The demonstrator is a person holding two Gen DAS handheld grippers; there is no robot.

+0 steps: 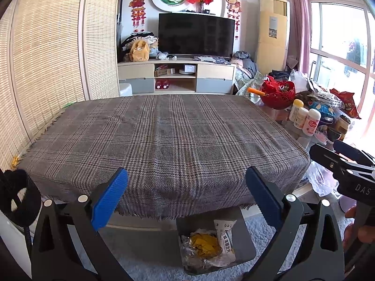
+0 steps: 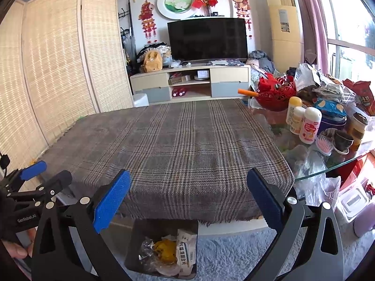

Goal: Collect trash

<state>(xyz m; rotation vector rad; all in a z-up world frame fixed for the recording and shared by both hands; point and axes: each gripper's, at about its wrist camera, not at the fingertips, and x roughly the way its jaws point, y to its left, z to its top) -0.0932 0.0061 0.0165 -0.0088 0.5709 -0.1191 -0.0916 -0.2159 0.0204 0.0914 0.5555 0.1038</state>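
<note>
A dark grey bin (image 1: 248, 241) stands on the carpet below the table's near edge. It holds a white printed wrapper (image 1: 226, 236), a yellow crumpled piece (image 1: 206, 243) and clear plastic. The right wrist view shows the same bin (image 2: 140, 231) with the wrapper (image 2: 186, 250). My left gripper (image 1: 187, 192) is open above the table's front edge, with nothing between its blue pads. My right gripper (image 2: 188, 194) is open too and holds nothing. The plaid cloth (image 1: 164, 135) on the table carries no loose items.
To the right, a glass table (image 2: 332, 166) is crowded with a red basket (image 2: 276, 93), white bottles (image 2: 309, 128), snack bags (image 2: 361, 96) and a pink brush (image 2: 324, 146). A folding screen (image 1: 46, 58) stands on the left. A TV cabinet (image 1: 175, 75) is behind.
</note>
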